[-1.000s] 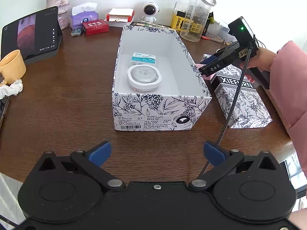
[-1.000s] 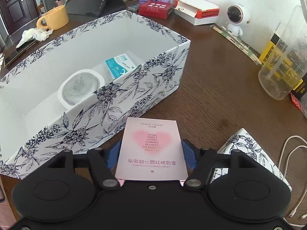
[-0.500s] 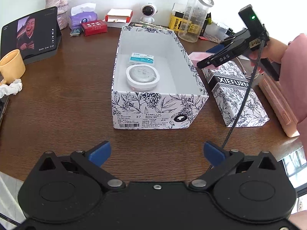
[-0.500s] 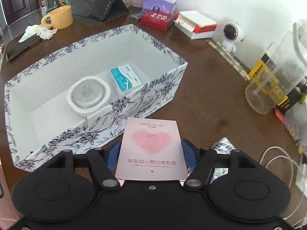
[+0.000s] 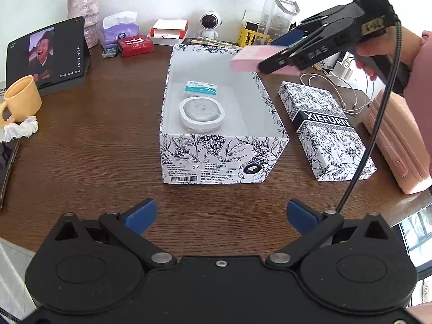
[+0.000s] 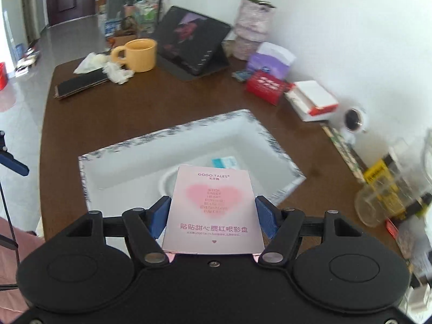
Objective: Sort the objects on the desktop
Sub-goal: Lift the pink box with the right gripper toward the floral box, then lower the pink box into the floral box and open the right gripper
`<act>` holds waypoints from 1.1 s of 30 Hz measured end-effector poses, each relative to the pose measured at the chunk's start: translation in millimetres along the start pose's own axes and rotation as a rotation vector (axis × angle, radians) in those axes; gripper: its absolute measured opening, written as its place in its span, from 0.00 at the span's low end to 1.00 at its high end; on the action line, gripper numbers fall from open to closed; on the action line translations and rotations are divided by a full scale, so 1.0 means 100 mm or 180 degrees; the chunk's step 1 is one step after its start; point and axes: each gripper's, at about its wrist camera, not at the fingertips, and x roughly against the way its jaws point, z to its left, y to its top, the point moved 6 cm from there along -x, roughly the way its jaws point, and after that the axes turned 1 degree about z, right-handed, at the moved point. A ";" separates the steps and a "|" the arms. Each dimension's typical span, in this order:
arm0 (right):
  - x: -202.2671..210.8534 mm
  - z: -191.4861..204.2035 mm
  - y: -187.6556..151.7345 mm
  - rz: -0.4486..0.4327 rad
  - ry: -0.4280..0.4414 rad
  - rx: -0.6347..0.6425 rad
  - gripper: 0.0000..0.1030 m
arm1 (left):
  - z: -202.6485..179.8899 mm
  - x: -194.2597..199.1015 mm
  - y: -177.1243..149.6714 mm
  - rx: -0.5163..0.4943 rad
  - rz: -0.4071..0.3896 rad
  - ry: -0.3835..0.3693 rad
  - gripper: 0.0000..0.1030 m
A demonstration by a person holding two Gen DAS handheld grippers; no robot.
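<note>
My right gripper point(image 6: 213, 213) is shut on a flat pink palette box point(image 6: 213, 205), its blue pads pressing both long edges. From the left wrist view the pink palette box point(image 5: 248, 59) hangs in the air over the far right rim of the open floral box point(image 5: 224, 151), with the right gripper point(image 5: 283, 56) around it. Inside the floral box point(image 6: 280, 159) lie a round white case point(image 5: 202, 113) and a teal-labelled packet point(image 5: 199, 87). My left gripper point(image 5: 220, 214) stands open over the table's near edge, nothing between its fingers.
The floral lid point(image 5: 324, 129) and a pink case point(image 5: 397, 140) lie right of the box. A tablet point(image 5: 47, 54), yellow mug point(image 5: 21, 100), crumpled tissue point(image 5: 21, 129), tissue pack point(image 5: 120, 31), red boxes, a small robot figure point(image 5: 209, 24), a bottle point(image 5: 278, 13) and cables ring the brown table point(image 5: 89, 140).
The right gripper has lifted the pink palette box up and leftward, from beside the floral box's right wall to above its rim. The left gripper has stayed put.
</note>
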 end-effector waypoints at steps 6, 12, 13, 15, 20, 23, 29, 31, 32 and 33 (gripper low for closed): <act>-0.40 0.39 0.16 0.0080 0.0364 0.0283 0.68 | 0.03 -0.02 0.02 0.0004 0.0036 0.0106 1.00; -0.68 0.62 0.12 0.0240 0.0643 0.0430 0.68 | 0.08 -0.10 0.00 0.0036 0.0100 0.0076 1.00; -0.71 0.63 0.10 0.0265 0.0674 0.0443 0.68 | 0.09 -0.11 0.00 0.0046 0.0110 0.0073 1.00; -0.77 0.66 0.05 0.0312 0.0733 0.0459 0.68 | 0.11 -0.12 0.01 0.0054 0.0104 0.0072 1.00; -0.87 0.70 -0.02 0.0375 0.0876 0.0485 0.68 | 0.13 -0.16 0.03 0.0067 0.0115 0.0079 1.00; -0.91 0.69 -0.01 0.0362 0.0940 0.0452 0.68 | 0.13 -0.20 0.04 0.0076 0.0142 0.0082 1.00; -0.98 0.65 0.01 0.0421 0.1160 0.0394 0.68 | 0.16 -0.24 0.06 0.0092 0.0163 0.0087 1.00; -1.02 0.64 0.02 0.0449 0.1264 0.0385 0.68 | 0.18 -0.26 0.07 0.0114 0.0173 0.0092 1.00; -1.04 0.64 0.02 0.0459 0.1308 0.0392 0.68 | 0.20 -0.27 0.08 0.0126 0.0178 0.0095 1.00; -1.06 0.64 0.03 0.0460 0.1310 0.0414 0.68 | 0.21 -0.28 0.08 0.0137 0.0183 0.0099 1.00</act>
